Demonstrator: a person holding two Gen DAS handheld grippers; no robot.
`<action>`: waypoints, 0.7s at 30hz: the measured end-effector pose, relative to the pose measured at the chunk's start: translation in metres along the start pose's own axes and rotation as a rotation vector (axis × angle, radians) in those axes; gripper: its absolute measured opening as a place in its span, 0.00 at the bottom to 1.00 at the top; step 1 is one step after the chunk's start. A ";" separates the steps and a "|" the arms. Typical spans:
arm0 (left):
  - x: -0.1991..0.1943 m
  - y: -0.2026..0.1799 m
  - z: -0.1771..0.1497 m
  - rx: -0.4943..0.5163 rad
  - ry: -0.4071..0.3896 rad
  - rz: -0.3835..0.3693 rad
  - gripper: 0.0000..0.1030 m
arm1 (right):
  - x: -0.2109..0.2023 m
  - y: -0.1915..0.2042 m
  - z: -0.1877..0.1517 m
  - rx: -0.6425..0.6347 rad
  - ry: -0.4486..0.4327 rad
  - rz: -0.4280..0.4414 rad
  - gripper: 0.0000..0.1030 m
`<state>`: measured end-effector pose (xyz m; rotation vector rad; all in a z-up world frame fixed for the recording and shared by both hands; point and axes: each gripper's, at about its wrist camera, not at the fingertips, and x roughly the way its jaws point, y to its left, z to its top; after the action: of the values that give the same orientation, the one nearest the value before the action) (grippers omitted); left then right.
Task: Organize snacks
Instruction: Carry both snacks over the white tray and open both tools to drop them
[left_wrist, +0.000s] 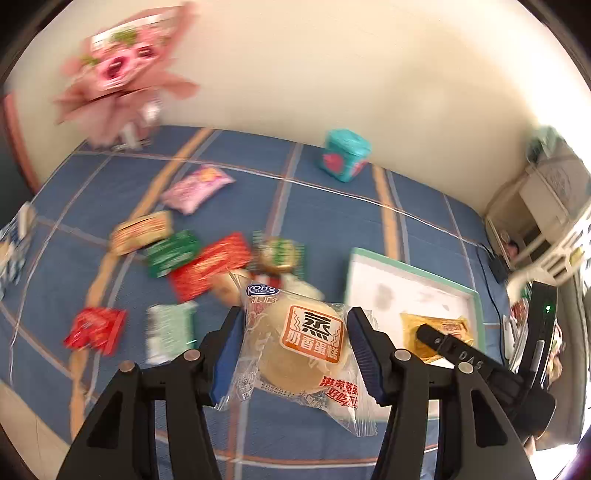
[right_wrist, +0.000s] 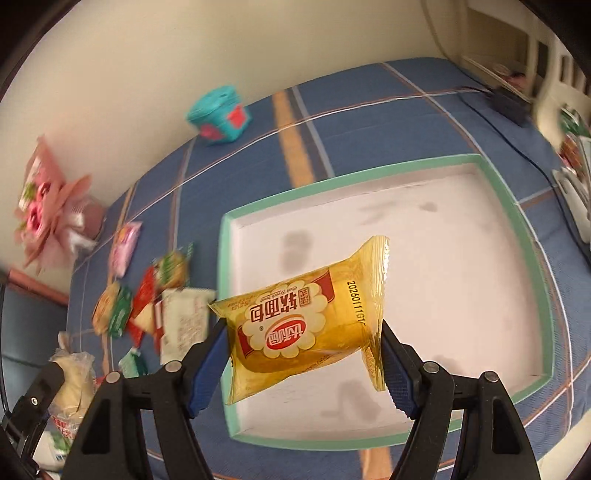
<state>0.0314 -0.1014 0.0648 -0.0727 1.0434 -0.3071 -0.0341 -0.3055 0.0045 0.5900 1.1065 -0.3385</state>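
My left gripper (left_wrist: 293, 350) is shut on a clear-wrapped steamed cake (left_wrist: 303, 347) with an orange label, held above the blue plaid cloth. My right gripper (right_wrist: 301, 369) is shut on a yellow soft-bread packet (right_wrist: 303, 325), which hangs over the white tray with a mint-green rim (right_wrist: 517, 229). The left wrist view shows that tray (left_wrist: 413, 266) at the right, with the yellow packet (left_wrist: 428, 332) and the right gripper's finger over it. The cake in the left gripper (right_wrist: 75, 376) shows at the lower left of the right wrist view.
Several loose snack packets lie in a heap (left_wrist: 207, 266) left of the tray, among them red, green, orange and pink ones. A teal box (left_wrist: 343, 155) stands near the wall. A pink bouquet (left_wrist: 118, 74) leans at the far left corner. A black cable (right_wrist: 517, 140) runs along the right.
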 end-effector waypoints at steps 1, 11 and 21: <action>0.008 -0.012 0.004 0.018 0.008 -0.012 0.57 | 0.000 -0.008 0.003 0.024 0.000 -0.003 0.75; 0.087 -0.091 0.015 0.145 0.068 -0.063 0.57 | 0.006 -0.061 0.032 0.101 -0.043 -0.136 0.75; 0.142 -0.117 0.019 0.179 0.110 -0.085 0.58 | 0.022 -0.087 0.060 0.127 -0.057 -0.241 0.75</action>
<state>0.0882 -0.2549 -0.0205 0.0622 1.1193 -0.4845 -0.0276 -0.4106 -0.0202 0.5565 1.1088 -0.6343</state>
